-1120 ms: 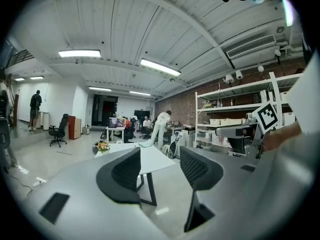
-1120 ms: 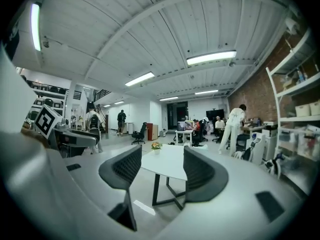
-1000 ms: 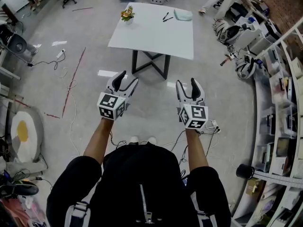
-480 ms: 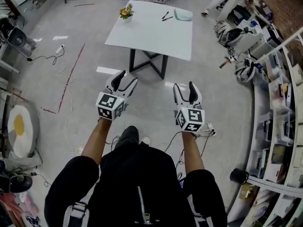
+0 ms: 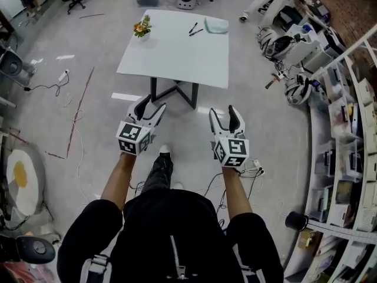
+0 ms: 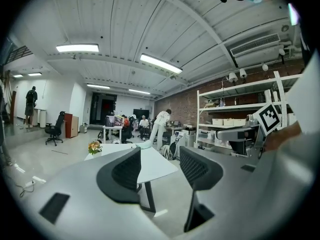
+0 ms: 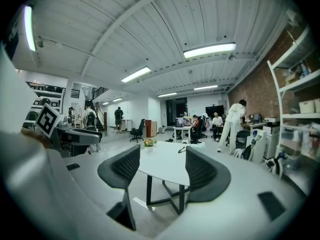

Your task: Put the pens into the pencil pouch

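Open workshop floor leads to a white desk (image 5: 177, 58), well ahead of both grippers. At the desk's far edge sit flowers (image 5: 141, 26), then the pens (image 5: 194, 29) just beside the pouch (image 5: 216, 24). The approach should end close to that far-right corner before any reach. The left gripper (image 5: 152, 104) and right gripper (image 5: 222, 111) both gape wide, empty and touching nothing.

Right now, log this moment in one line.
left gripper open, empty | right gripper open, empty | pens, pouch on table | person short of table

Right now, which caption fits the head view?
Left gripper and right gripper, both open, face a table with pens, pouch and flowers.
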`<state>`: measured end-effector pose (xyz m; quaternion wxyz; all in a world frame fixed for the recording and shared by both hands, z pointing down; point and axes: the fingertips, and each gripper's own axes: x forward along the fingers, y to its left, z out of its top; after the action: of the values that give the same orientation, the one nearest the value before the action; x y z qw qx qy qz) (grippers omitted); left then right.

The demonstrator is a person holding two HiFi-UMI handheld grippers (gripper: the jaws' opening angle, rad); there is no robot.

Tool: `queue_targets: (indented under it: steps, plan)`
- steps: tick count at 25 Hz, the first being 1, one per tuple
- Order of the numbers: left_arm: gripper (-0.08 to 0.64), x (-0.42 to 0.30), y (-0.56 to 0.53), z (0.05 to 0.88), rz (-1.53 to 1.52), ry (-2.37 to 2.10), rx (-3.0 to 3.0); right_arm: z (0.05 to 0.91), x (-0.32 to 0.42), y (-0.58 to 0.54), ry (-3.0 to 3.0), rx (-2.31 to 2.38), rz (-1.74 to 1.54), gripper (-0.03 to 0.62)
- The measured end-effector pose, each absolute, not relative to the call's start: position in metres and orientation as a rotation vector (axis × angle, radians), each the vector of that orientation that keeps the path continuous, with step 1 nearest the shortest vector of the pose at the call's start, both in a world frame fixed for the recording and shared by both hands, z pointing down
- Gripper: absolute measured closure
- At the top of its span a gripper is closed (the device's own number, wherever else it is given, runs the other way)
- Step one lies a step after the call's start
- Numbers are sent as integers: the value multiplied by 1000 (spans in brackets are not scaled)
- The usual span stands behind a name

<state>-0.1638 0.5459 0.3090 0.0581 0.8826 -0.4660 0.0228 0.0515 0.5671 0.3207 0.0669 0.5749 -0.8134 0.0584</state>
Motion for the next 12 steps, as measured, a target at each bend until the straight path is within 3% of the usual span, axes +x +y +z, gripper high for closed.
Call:
queue_targets:
  steps: [12]
  plan:
    - [313, -166, 376, 303, 109, -1304, 2758, 313, 39, 408, -2414, 1817, 177, 311]
